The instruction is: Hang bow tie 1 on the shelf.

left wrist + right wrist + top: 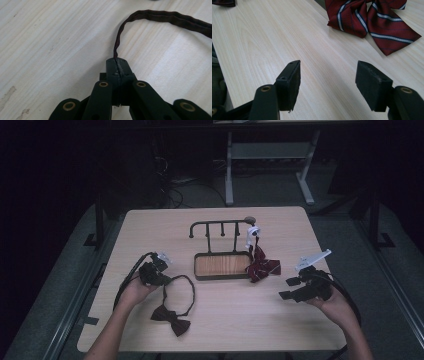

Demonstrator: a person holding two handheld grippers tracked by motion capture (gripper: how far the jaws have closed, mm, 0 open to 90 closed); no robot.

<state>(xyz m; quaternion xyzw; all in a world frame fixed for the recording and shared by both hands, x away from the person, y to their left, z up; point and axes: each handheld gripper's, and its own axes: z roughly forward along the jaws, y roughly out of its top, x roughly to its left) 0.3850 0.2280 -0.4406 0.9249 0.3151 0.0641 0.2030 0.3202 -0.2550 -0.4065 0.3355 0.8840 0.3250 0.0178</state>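
A dark maroon bow tie [171, 316] lies near the table's front edge, its thin strap [188, 289] looping up toward my left gripper [167, 279]. In the left gripper view the jaws of that gripper [117, 66] are pressed together on the strap [150, 15], just above the wood. A red striped bow tie [262, 267] lies at the right end of the hanger stand [220, 224]; it also appears in the right gripper view [372, 17]. My right gripper [287, 289] rests to the right of it, its jaws [328, 75] wide apart over bare table.
The stand has a black rail with pegs above a wooden tray [222, 265] at the table's middle. A white piece [254, 231] sits on the rail's right end above the striped tie. Bare tabletop [240, 320] lies between my hands.
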